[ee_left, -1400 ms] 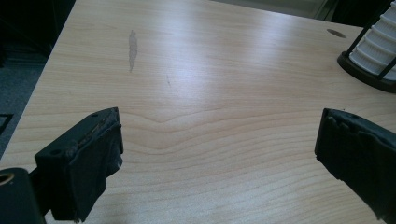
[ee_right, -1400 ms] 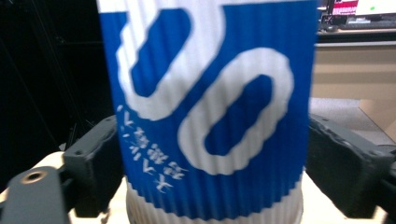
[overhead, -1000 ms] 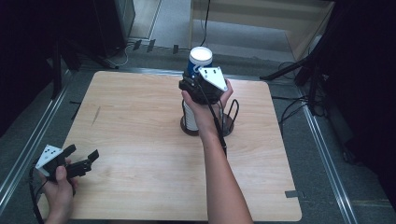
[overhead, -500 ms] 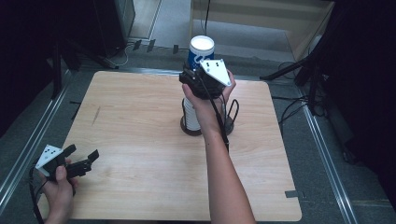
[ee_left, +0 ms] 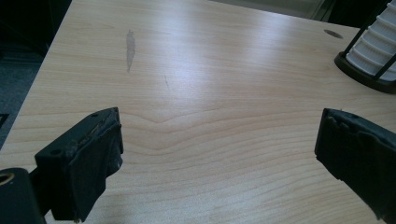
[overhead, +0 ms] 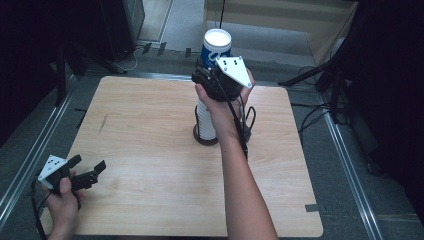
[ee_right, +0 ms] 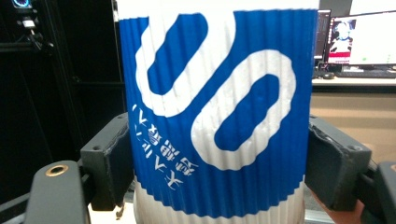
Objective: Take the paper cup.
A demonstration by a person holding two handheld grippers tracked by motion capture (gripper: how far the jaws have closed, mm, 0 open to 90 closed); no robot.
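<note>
Down at the table's near left corner, the left gripper (overhead: pixel 92 170) is held low with jaws spread wide on nothing. Mid-table, the cup stack (overhead: pixel 204 120) is half hidden behind the forearm. Above it, the blue cup (overhead: pixel 216 46) is clamped by the right gripper (overhead: pixel 207 75).

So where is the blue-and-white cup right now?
In the high view the blue-and-white cup is held aloft by the right gripper, above the white cup stack near the table's far edge.
</note>
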